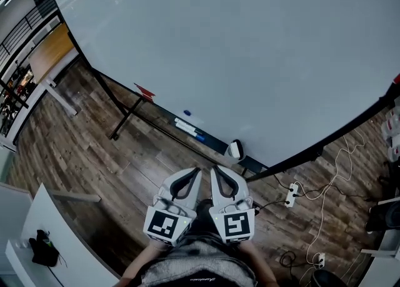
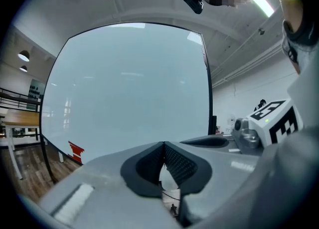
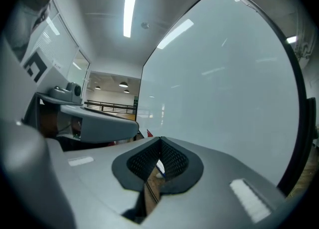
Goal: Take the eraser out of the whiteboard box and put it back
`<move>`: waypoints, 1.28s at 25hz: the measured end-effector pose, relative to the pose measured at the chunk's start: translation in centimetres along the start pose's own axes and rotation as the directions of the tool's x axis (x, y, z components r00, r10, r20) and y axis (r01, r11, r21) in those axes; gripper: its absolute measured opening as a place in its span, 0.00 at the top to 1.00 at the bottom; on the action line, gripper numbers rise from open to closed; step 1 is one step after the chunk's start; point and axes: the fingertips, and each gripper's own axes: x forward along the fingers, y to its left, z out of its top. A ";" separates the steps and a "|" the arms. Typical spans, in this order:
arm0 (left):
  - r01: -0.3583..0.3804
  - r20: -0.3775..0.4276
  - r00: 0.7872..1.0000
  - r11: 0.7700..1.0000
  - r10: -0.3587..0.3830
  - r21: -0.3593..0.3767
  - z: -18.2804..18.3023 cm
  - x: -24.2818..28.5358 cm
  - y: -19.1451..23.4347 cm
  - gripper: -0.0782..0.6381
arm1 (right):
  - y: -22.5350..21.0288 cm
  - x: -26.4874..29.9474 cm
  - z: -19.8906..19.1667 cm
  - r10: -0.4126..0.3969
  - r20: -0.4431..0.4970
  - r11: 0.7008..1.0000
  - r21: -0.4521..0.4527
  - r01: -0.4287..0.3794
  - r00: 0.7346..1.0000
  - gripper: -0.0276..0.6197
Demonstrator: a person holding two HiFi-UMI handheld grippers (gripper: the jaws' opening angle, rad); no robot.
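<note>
Your whiteboard (image 1: 237,48) presents a smooth, glossy white face that mirrors the ceiling lights. Its stand (image 1: 125,115) looks like dark, matt-painted metal. The floor (image 1: 94,148) beneath you is plank wood, visibly grained and low in sheen. Your left gripper (image 1: 199,169) and right gripper (image 1: 212,168) have matt grey plastic shells. Their pads (image 2: 182,165) are black, finely ribbed and look rubbery.
</note>
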 end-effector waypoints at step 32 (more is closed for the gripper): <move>0.434 -0.124 0.896 0.900 -0.426 0.047 0.5 15.5 -1.6 0.88 | -13.8 2.3 -0.4 -0.414 -0.050 0.907 0.069 0.416 0.909 0.95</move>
